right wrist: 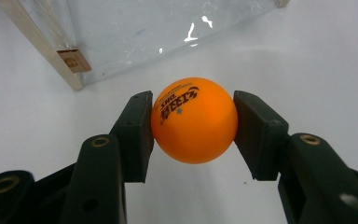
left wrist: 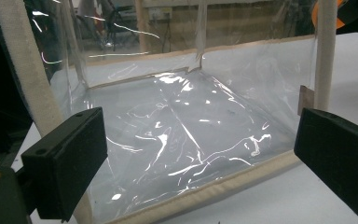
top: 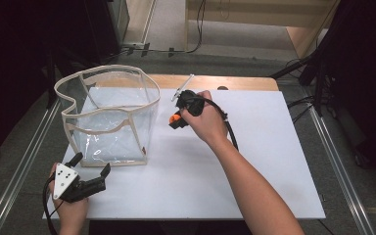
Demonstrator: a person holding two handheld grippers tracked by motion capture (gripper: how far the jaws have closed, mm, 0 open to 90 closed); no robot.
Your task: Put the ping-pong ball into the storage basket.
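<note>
An orange table-tennis ball (right wrist: 194, 120) with black print sits pinched between the two black jaws of my right gripper (right wrist: 193, 128). In the high view that ball (top: 175, 118) shows orange under the right gripper (top: 178, 120), just right of the clear bag (top: 108, 115). The bag is transparent plastic with cream fabric edging and stands open-topped on the white sheet. My left gripper (top: 90, 164) rests at the sheet's near left corner, jaws spread wide and empty, pointing at the bag's near bottom edge (left wrist: 200, 191).
A white sheet (top: 254, 161) covers a wooden table (top: 215, 81). Metal rails (top: 340, 171) run along both sides. A small tan label (right wrist: 74, 60) hangs on the bag's corner seam. Cables lie on the floor beyond the table.
</note>
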